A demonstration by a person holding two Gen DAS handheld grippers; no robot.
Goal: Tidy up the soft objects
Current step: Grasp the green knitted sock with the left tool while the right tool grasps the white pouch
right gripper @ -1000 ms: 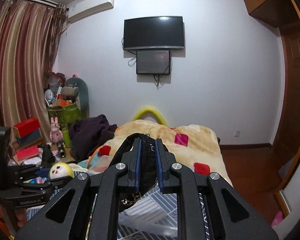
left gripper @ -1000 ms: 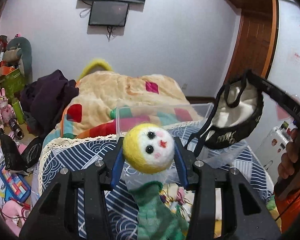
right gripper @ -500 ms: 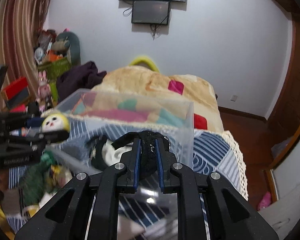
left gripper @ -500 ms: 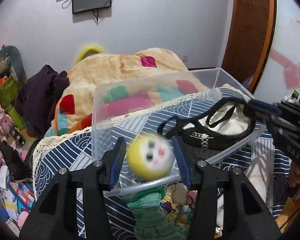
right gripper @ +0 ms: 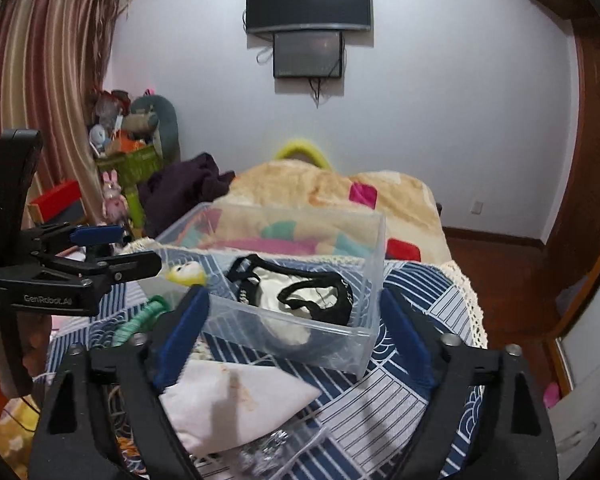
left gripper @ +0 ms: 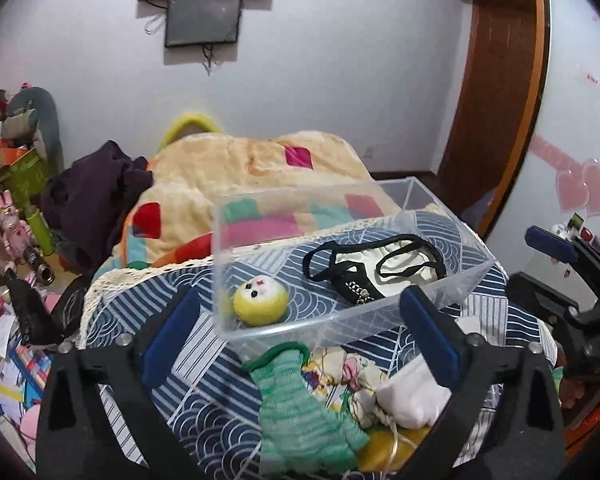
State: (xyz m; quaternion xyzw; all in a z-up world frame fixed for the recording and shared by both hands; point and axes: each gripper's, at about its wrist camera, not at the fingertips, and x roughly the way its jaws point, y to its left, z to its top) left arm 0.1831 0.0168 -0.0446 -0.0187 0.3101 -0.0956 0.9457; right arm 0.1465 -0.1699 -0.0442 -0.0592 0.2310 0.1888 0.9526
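A clear plastic box stands on the blue patterned bedspread. In it lie a yellow doll head at the left end and a black and white padded mask at the right. My left gripper is open and empty just in front of the box. My right gripper is open and empty in front of the box's near wall. A green knitted piece lies on the bed below the left gripper.
A white cloth, printed fabric and a yellow item lie on the bed near the box. A beige quilt and dark clothes lie behind. Cluttered toys stand at the left. A wooden door is at the right.
Both grippers opened. The doll head and the mask were let go and now lie in the box. Both grippers have drawn back from the box.
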